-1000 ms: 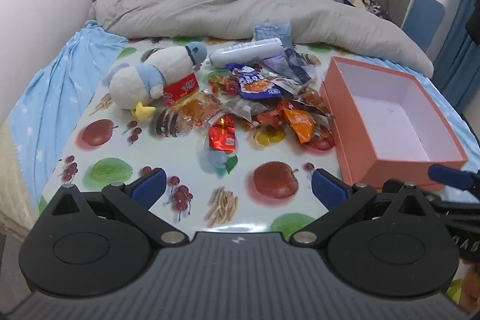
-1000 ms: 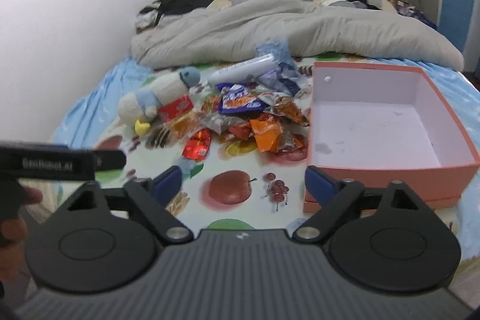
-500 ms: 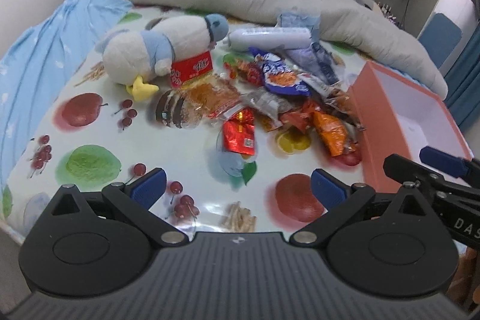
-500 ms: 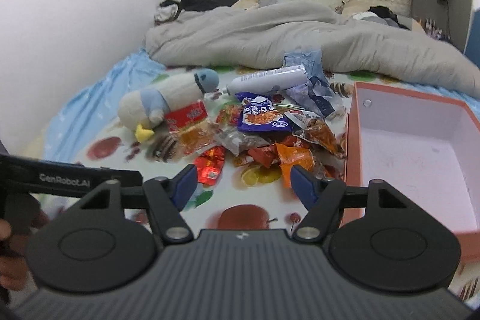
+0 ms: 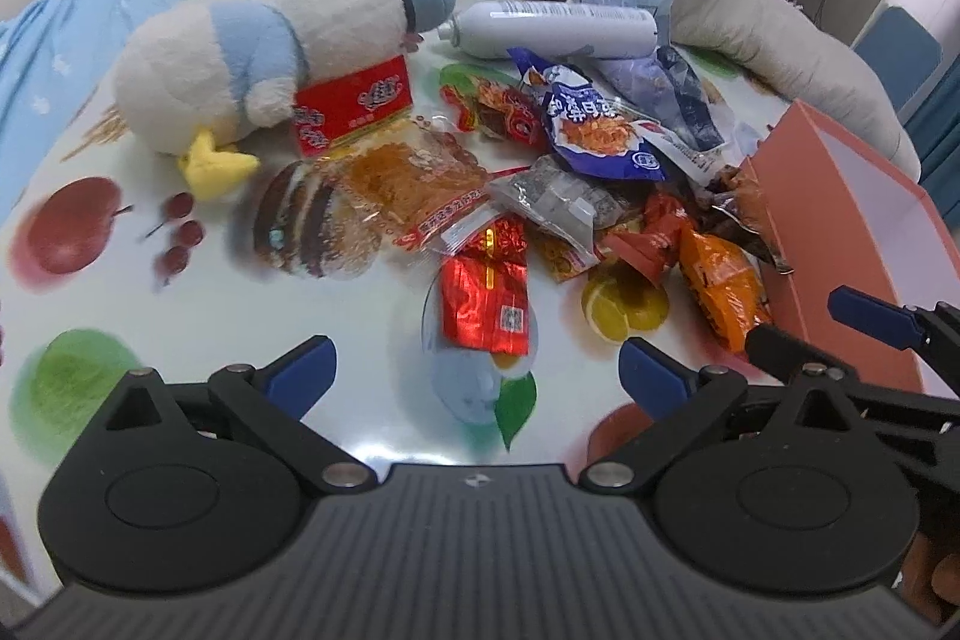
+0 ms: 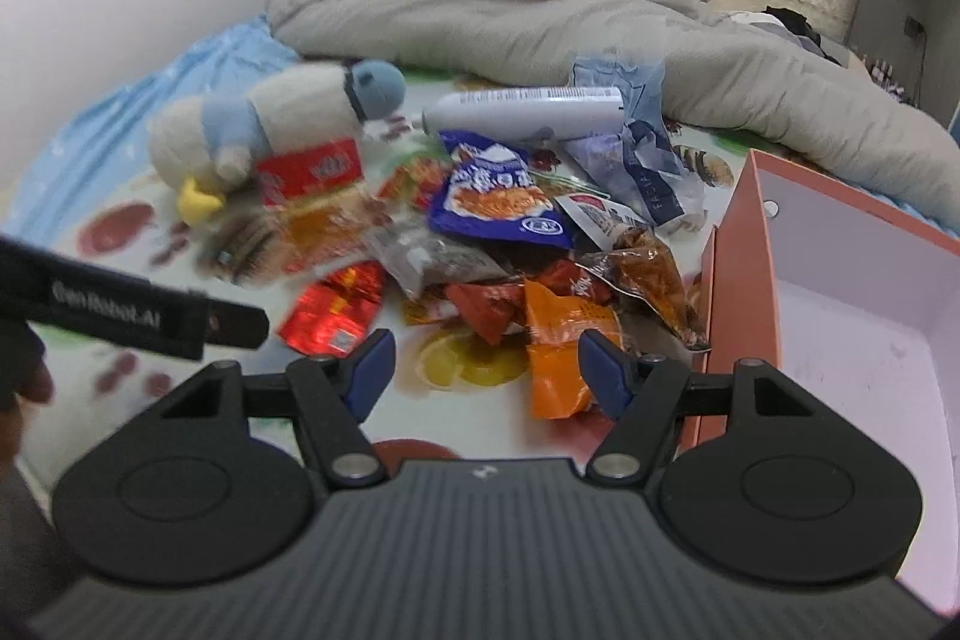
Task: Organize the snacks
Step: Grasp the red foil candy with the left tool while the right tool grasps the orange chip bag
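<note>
A pile of snack packets lies on a fruit-print cloth point(image 5: 120, 280). It includes a red foil packet point(image 5: 485, 301) point(image 6: 333, 307), an orange packet point(image 5: 723, 289) point(image 6: 561, 340), a blue-purple bag point(image 5: 591, 127) point(image 6: 495, 196) and a red box point(image 5: 353, 103). An open salmon box point(image 5: 840, 220) point(image 6: 744, 268) stands at the right, empty. My left gripper point(image 5: 477, 370) is open and empty, just short of the red foil packet. My right gripper point(image 6: 487, 367) is open and empty, just short of the orange packet.
A white and blue plush toy point(image 5: 258, 52) lies at the left of the pile. A white tube point(image 5: 552, 28) and crumpled clear wrappers point(image 5: 666, 88) lie behind it. A grey duvet point(image 6: 540, 4) covers the far bed. A blue chair point(image 5: 900, 46) stands at the far right.
Both grippers have moved forward and down toward the snack pile. The right gripper's jaws have narrowed but stay open.
</note>
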`<state>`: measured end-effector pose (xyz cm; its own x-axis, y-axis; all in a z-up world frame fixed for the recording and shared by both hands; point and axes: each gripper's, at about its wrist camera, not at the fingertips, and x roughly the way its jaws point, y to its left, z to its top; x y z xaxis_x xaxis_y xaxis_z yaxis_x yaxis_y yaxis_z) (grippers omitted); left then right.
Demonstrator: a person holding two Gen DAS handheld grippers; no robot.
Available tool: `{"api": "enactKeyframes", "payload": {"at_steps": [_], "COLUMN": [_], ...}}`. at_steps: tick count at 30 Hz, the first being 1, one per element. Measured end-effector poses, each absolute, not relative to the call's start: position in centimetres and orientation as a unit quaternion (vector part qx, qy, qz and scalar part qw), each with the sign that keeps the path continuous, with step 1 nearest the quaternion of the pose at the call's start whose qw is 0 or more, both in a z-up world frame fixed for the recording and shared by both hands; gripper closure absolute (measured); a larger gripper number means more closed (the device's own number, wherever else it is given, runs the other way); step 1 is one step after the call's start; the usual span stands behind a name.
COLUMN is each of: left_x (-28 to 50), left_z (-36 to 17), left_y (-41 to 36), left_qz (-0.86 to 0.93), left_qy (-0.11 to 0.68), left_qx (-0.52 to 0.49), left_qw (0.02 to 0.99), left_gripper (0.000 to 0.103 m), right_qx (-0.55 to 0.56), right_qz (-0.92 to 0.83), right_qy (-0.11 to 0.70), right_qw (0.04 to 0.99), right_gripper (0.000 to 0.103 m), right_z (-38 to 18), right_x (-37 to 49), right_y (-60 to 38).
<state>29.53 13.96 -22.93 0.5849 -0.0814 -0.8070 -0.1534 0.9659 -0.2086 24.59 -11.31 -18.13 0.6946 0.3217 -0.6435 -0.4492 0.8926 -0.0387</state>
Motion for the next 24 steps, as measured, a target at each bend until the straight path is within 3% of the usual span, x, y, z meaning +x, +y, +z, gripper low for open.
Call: {"api": "enactKeyframes", "payload": {"at_steps": [9, 14, 17, 24], "left_x": [34.1, 36.1, 36.7, 37.9], "left_z": [-26.7, -28.2, -28.9, -30.6], "left_y": [12.9, 11.9, 11.1, 10.5], "left_qz": [0.004, 0.01, 0.011, 0.017], "left_qy": [0.477, 0.475, 0.474, 0.463], "left_qx": [-0.112, -0.079, -0.049, -0.018], "left_qw": [0.872, 0.877, 0.879, 0.886], "left_gripper": [0.017, 0.017, 0.017, 0.017], "right_qx": [-0.191, -0.254, -0.313, -0.304], "right_qz": [0.17, 0.15, 0.143, 0.119], "right_qy": [0.314, 0.306, 0.288, 0.303], "right_qw": [0.914, 0.905, 0.894, 0.895], "right_gripper": [0.033, 0.033, 0.027, 0.026], "right_z": [-22.0, -24.0, -25.5, -27.2], "right_x": [27.3, 28.7, 29.0, 30.5], "right_y": [-9.4, -8.7, -8.1, -8.5]}}
